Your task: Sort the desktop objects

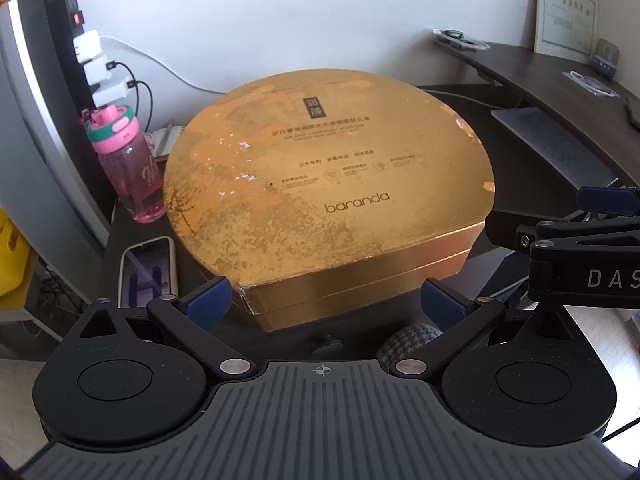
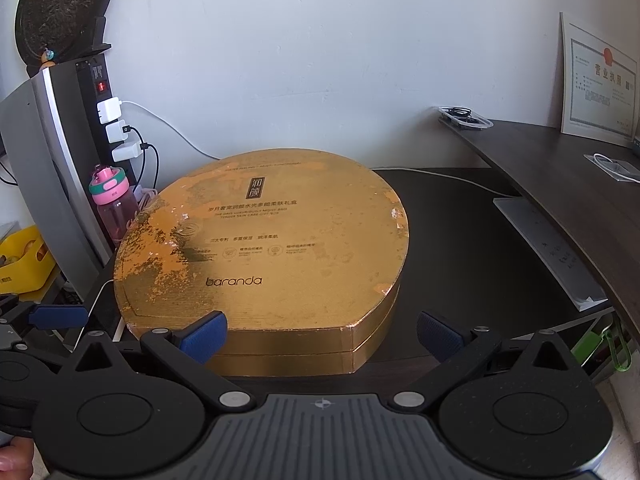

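Gold gift box (image 1: 320, 184) printed "baranda", with worn foil and lines of small Chinese text, lying flat on the dark worktop (image 2: 472, 248). Left hand-held gripper (image 1: 326, 302) and right hand-held gripper (image 2: 322, 336) both spread wide and empty, blue pads just before the box's near edge. The right unit's body, lettered "DAS", shows at the left view's right margin. Pink water bottle (image 1: 128, 164) and phone (image 1: 149, 270) stand left of the box; a framed certificate (image 2: 598, 80) leans on the wall.
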`<state>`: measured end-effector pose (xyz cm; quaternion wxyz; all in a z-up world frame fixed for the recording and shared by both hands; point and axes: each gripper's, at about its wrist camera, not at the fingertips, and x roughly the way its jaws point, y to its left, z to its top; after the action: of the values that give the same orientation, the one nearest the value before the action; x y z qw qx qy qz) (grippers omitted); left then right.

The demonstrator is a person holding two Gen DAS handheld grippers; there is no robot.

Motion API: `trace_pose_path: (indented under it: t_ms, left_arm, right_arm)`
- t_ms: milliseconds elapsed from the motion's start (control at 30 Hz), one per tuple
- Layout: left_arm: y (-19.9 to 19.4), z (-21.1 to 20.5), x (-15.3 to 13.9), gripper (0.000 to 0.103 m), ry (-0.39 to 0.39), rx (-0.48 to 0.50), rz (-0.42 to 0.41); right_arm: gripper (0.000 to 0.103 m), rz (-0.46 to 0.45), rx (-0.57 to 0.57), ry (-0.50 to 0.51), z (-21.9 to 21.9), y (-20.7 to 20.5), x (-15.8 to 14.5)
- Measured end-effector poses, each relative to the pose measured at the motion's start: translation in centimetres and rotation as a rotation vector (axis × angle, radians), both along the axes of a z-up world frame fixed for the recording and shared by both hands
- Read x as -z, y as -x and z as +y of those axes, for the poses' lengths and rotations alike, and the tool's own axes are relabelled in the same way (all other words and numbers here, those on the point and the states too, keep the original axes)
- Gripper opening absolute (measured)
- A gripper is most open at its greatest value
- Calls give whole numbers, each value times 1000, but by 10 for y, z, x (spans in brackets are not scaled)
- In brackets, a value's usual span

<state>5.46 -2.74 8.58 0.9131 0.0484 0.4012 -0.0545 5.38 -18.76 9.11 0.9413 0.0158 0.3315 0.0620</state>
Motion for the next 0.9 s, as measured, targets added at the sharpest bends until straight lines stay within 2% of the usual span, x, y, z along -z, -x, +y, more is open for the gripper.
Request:
trace_pose_path:
  t_ms: [900]
  left_arm:
    - [0, -1, 1, 103, 0, 4, 10]
  right_arm:
    - [102, 9, 3, -5, -1, -1, 3]
